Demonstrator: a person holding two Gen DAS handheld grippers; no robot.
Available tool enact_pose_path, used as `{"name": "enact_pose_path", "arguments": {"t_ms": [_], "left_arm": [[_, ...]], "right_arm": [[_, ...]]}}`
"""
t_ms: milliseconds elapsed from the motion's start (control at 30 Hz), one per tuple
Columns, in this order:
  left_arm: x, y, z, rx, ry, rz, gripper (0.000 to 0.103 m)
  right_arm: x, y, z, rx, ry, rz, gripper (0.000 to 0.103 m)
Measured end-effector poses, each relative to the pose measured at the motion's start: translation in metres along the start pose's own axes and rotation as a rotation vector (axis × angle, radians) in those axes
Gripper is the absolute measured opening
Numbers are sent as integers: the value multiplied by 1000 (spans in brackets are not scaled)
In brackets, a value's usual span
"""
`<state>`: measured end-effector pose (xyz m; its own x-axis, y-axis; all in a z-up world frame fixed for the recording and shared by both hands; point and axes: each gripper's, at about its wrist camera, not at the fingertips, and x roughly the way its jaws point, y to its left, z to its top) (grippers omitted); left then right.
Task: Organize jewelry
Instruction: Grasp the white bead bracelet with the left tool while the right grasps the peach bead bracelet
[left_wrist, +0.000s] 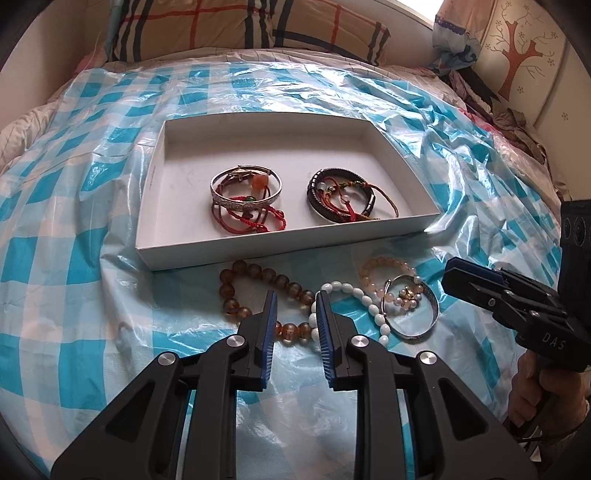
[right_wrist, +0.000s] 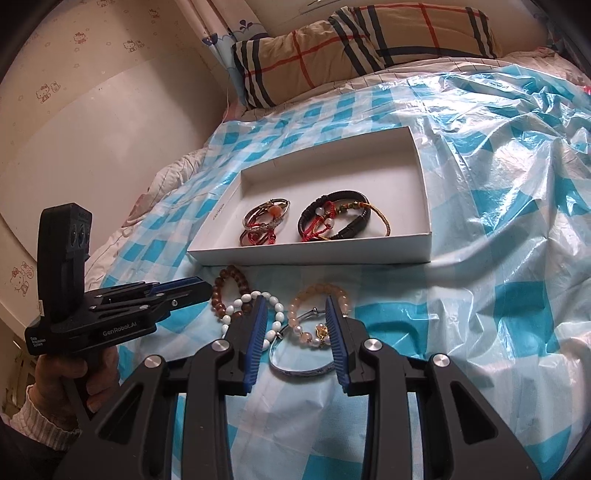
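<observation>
A white box (left_wrist: 155, 206) (right_wrist: 221, 254) lies on the blue-checked plastic sheet; inside are a silver bangle with red cords (left_wrist: 245, 201) (right_wrist: 264, 221) and dark leather bracelets (left_wrist: 343, 197) (right_wrist: 334, 216). In front of it lie a brown bead bracelet (left_wrist: 236, 291) (right_wrist: 231, 286), a white bead bracelet (left_wrist: 354, 295) (right_wrist: 275, 314), a peach bead bracelet (left_wrist: 384, 266) (right_wrist: 317, 291) and a silver bangle (left_wrist: 432, 314) (right_wrist: 299, 371). My left gripper (left_wrist: 296, 306) (right_wrist: 192, 286) is open above the brown and white beads. My right gripper (right_wrist: 294, 310) (left_wrist: 452, 273) is open over the peach beads and bangle.
A plaid pillow (left_wrist: 251, 29) (right_wrist: 351, 48) lies at the head of the bed. A wall (right_wrist: 92, 110) runs along the left side; a cushion with a tree pattern (left_wrist: 517, 51) stands at the right. The plastic sheet (right_wrist: 498, 221) is crumpled on the right.
</observation>
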<state>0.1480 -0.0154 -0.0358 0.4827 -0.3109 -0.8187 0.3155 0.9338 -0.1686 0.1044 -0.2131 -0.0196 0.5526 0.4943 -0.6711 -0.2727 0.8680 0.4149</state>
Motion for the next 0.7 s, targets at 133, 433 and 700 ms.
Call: {"name": "enact_pose_path", "arguments": {"t_ms": [133,433,700], "left_arm": [[12,-6,3,29,34,3,23],[41,-19,8,95,107,37,28],[14,-19,0,102,81,47,7]], "right_arm": [[19,-1,7,-28,39,-44,33],[64,-13,11,-50,159,-92,27],[22,-7,0,1,84,-16,9]]}}
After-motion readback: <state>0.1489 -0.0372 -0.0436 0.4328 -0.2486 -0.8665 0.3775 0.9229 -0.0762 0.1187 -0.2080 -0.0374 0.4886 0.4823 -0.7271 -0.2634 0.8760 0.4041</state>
